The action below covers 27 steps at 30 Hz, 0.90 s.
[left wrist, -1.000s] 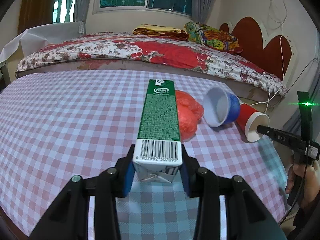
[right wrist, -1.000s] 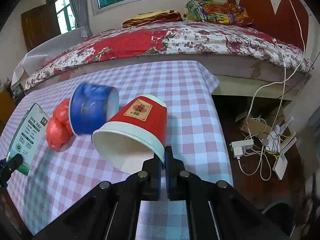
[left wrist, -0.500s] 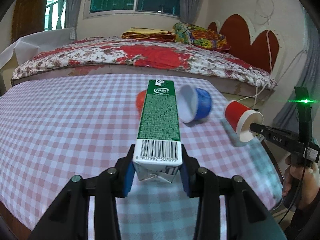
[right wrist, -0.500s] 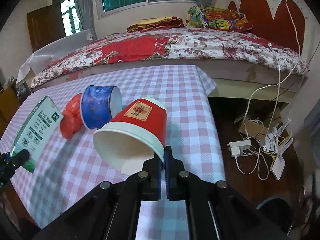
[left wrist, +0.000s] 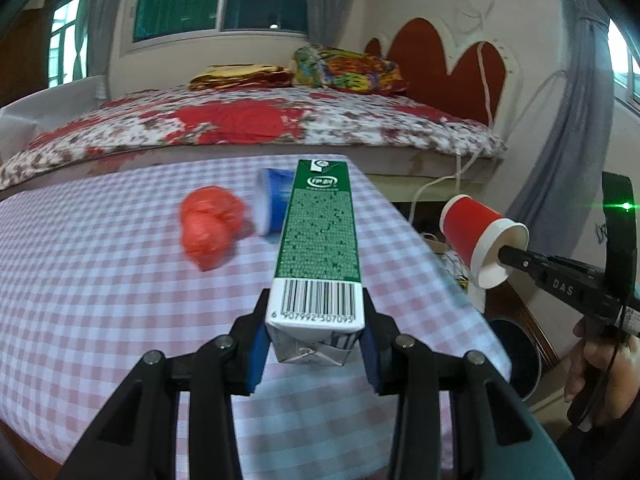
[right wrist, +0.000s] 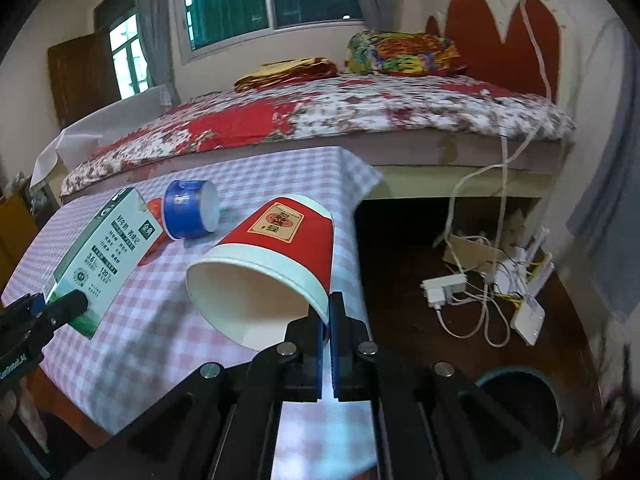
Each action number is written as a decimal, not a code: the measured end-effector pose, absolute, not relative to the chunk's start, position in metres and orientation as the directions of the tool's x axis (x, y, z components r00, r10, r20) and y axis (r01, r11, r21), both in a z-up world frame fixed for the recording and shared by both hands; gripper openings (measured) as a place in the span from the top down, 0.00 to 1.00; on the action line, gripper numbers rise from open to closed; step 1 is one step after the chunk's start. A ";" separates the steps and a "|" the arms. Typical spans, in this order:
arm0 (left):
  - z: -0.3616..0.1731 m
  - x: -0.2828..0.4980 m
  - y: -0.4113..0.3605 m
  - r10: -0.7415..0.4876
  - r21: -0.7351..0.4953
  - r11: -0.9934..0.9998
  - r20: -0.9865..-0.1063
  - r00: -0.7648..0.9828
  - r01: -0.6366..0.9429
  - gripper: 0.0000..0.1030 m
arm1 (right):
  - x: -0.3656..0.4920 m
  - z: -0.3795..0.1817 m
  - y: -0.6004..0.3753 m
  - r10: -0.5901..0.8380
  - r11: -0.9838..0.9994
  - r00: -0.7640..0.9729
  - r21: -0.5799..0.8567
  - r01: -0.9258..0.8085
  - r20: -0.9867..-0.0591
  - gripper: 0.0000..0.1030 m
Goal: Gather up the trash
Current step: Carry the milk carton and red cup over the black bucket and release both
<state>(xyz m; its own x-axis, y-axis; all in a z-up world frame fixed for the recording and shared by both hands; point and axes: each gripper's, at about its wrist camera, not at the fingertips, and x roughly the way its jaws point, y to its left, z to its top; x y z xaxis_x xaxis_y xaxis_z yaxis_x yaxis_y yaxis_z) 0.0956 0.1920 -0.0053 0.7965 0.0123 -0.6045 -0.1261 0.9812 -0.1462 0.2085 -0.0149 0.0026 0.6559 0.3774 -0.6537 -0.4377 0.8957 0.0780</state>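
- Our left gripper (left wrist: 314,344) has its jaws closed on the base of the green milk carton (left wrist: 320,240) and carries it above the checkered table (left wrist: 100,280).
- Our right gripper (right wrist: 329,328) pinches the rim of the red paper cup (right wrist: 280,264), past the table edge.
- We judge the step as carrying both pieces toward the dark bin (right wrist: 520,408) on the floor; next we must lower them over its opening and release.
- An orange bag (left wrist: 208,228) and a blue cup (right wrist: 188,210) lie on the table, not yet collected.
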 end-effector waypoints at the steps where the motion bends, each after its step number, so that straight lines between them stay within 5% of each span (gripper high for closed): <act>1: -0.005 0.098 0.186 0.003 -0.145 0.983 -0.604 0.797 -0.114 0.61 | 0.206 0.003 -0.025 0.371 0.901 0.661 0.080 -0.426 -0.653 0.97; 27: -0.022 0.139 -0.027 -0.321 -0.138 0.940 -0.661 0.678 0.311 0.61 | 0.171 -0.038 -0.250 0.106 0.994 0.686 0.063 -0.087 -0.719 0.97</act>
